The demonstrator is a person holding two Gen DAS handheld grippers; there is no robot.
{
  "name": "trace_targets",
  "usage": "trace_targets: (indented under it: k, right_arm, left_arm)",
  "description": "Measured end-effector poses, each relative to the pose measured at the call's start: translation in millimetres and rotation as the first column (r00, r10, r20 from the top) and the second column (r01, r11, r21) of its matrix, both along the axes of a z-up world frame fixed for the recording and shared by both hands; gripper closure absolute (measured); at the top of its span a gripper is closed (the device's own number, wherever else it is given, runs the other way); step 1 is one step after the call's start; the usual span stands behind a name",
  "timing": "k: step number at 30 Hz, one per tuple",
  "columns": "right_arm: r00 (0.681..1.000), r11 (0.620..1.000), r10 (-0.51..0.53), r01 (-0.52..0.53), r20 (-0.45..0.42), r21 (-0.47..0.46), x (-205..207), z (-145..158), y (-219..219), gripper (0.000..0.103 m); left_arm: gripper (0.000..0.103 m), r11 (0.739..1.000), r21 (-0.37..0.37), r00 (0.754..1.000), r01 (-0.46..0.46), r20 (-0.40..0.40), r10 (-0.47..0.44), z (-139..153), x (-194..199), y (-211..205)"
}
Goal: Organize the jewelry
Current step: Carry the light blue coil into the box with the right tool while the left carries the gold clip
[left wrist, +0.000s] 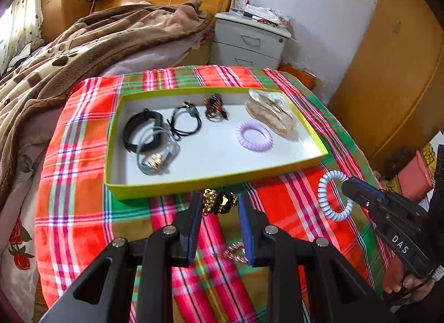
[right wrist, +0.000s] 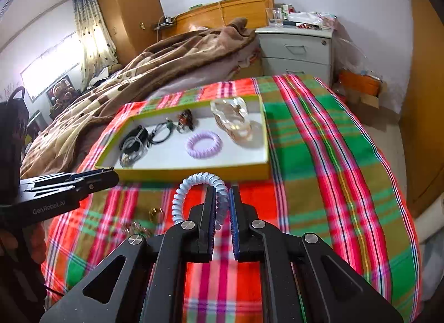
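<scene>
A yellow-green tray (left wrist: 194,184) (right wrist: 194,174) with a white floor lies on the plaid cloth. In it are a purple coil hair tie (left wrist: 254,137) (right wrist: 204,144), a black band (left wrist: 138,126), black hair ties (left wrist: 186,121), a brown claw clip (left wrist: 215,108) and a clear amber clip (left wrist: 270,113). My left gripper (left wrist: 219,201) (right wrist: 112,173) hangs just before the tray's near rim, shut on a gold-and-black chain piece (left wrist: 219,204). To its right, my right gripper (right wrist: 222,188) (left wrist: 345,184) is shut on a pale blue coil hair tie (right wrist: 180,198) (left wrist: 323,198), held above the cloth.
A pinkish trinket (left wrist: 233,253) (right wrist: 136,228) and a small gold piece (right wrist: 155,213) lie on the plaid cloth (right wrist: 319,170). A brown blanket (left wrist: 83,45) covers the bed at the left. A white nightstand (left wrist: 249,42) stands behind, and a wooden wardrobe (left wrist: 388,73) to the right.
</scene>
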State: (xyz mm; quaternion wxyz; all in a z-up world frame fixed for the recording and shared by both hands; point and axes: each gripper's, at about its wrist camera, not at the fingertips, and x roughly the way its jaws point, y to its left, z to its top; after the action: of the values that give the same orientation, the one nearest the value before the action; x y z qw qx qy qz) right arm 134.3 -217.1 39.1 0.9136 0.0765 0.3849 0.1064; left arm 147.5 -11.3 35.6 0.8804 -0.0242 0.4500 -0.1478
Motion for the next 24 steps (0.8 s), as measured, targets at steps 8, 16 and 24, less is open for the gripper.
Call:
trace_targets:
  k: [8,16,24]
  right_arm:
    - [1.0,1.0,0.029,-0.029,0.008,0.007,31.7,7.1,15.5,0.093]
    - [0.999,0.999,0.045,-0.045,-0.005,0.01,70.3,4.8,28.4,0.093]
    - [0.997,0.998,0.068,-0.069,-0.032,-0.007,105.7,-2.6,42.2,0.093]
  left_arm:
    - [0.076,1.0,-0.01,0.999,-0.03,0.014,0.03,6.9,21.9,13.3]
    - [0.076,0.999,-0.027,0.999,-0.046,-0.001,0.046,1.9,45.7,17.4]
    - [0.076,0.998,-0.024,0.998,-0.057,-0.027,0.056,-10.6,64.9,16.0]
